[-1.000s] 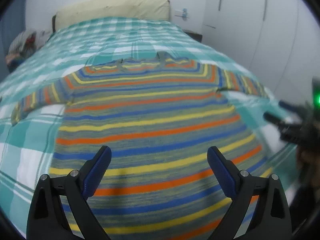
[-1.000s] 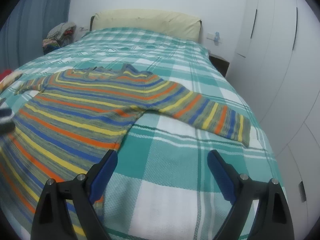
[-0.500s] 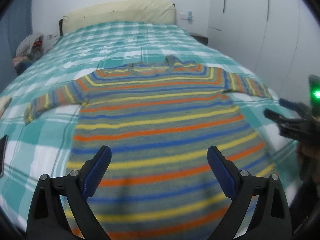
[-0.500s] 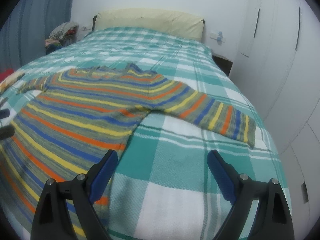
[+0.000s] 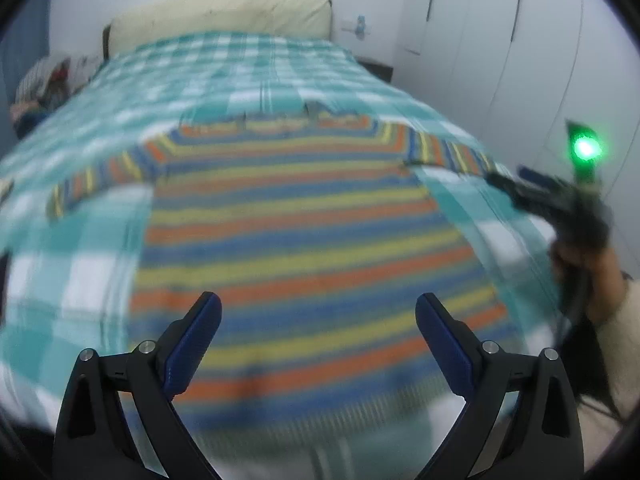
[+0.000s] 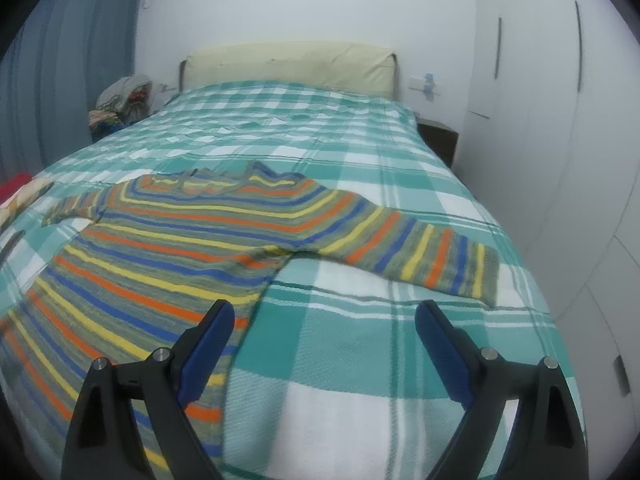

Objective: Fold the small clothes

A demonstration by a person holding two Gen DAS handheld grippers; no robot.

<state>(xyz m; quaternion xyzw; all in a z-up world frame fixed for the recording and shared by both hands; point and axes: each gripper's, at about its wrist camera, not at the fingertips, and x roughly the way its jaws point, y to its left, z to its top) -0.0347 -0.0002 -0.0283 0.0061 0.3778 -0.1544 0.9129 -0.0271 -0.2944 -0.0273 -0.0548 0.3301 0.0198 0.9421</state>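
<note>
Left wrist view: the sweater (image 5: 304, 232) lies flat on the bed (image 5: 80, 248), collar toward the headboard (image 5: 220, 16), hem at the foot edge. It is knitted in horizontal orange, yellow, blue and grey-green stripes; both sleeves spread out toward the bed's side edges. The picture is motion-blurred. The left gripper (image 5: 318, 328) is open, jaws wide apart above the lower body of the sweater, nothing between them. The right gripper (image 5: 532, 190) shows at the right edge, held in a hand (image 5: 592, 276), a green light glowing above it. Against the earlier frame, the hem and the bed's foot edge have come into view, and the sweater sits farther from the camera.

Right wrist view: the sweater's right sleeve (image 6: 420, 252) lies straight toward the bed's right edge, cuff flat. The right gripper (image 6: 324, 336) is open and empty; its left finger (image 6: 208, 344) stands over the sweater's side seam, its right finger over bare plaid cover. Compared with the earlier frame, slightly more of the bed shows.
</note>
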